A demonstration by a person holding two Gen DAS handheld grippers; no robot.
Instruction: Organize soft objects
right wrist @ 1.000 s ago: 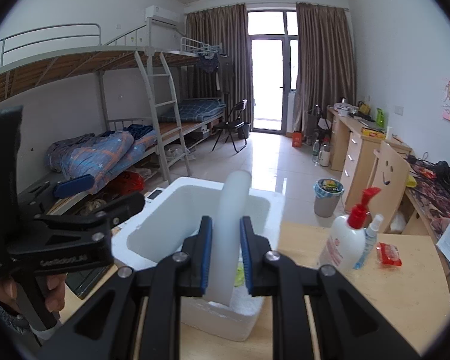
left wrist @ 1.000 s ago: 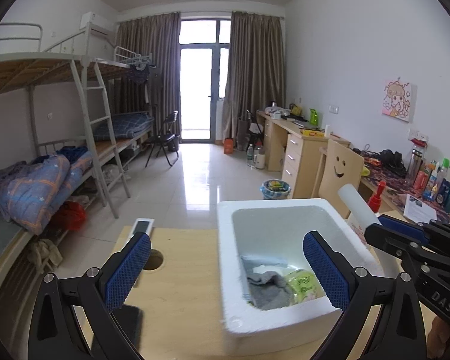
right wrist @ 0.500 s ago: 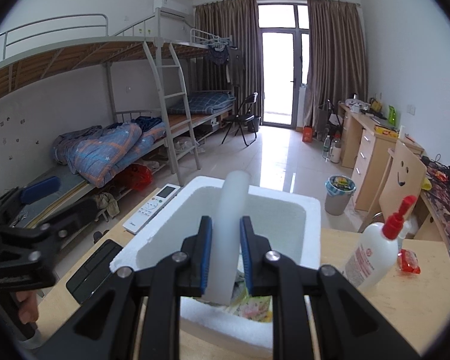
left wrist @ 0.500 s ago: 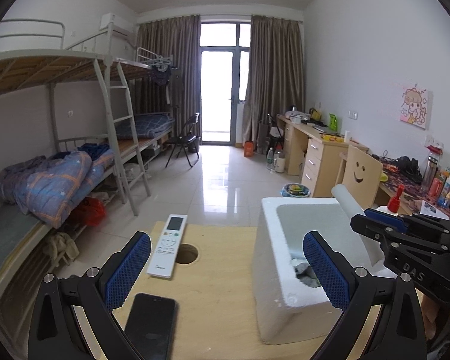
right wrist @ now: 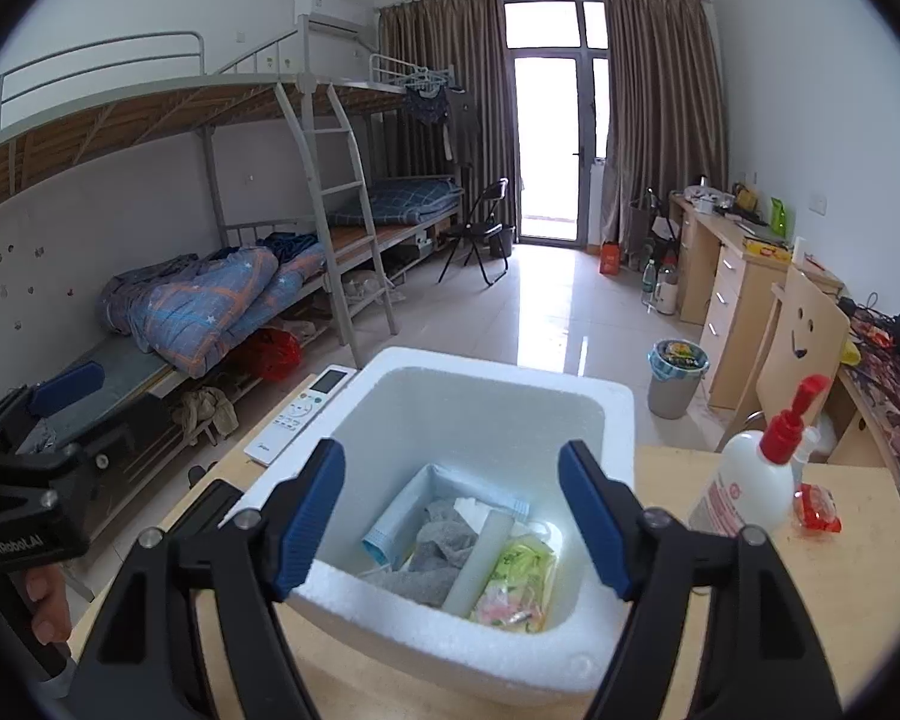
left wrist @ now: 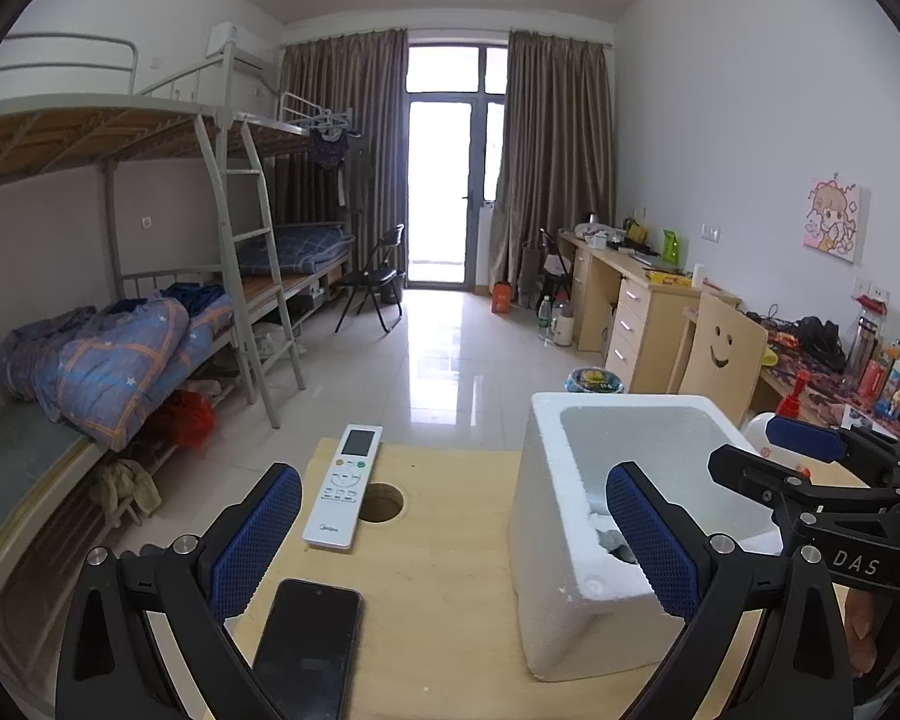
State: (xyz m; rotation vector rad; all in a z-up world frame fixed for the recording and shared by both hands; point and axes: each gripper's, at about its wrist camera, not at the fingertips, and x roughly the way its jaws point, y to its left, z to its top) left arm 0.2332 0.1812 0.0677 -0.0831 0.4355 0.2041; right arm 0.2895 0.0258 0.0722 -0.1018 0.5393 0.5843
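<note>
A white foam box (right wrist: pixel 618 414) stands on the wooden table (left wrist: pixel 450 588). Inside it lie a white foam tube (right wrist: pixel 477 561), a grey cloth (right wrist: pixel 438 546), a blue face mask (right wrist: pixel 390 531) and a yellow-green packet (right wrist: pixel 519 582). My right gripper (right wrist: pixel 453 519) hangs over the box's near rim, its jaws opening, with nothing between them; the tube rests below on the pile. My left gripper (left wrist: pixel 453 537) is open and empty to the left of the box (left wrist: pixel 576 588); its right finger overlaps the box's near corner in the view.
A white remote (left wrist: pixel 345 486) and a black phone (left wrist: pixel 306 648) lie left of the box, beside a round hole (left wrist: pixel 381 502) in the table. A red-capped pump bottle (right wrist: pixel 750 480) and a red packet (right wrist: pixel 816 507) stand right of the box.
The right gripper opened and the white tube dropped from it into the box. The left gripper swung left, away from the box, bringing the remote and phone into its view.
</note>
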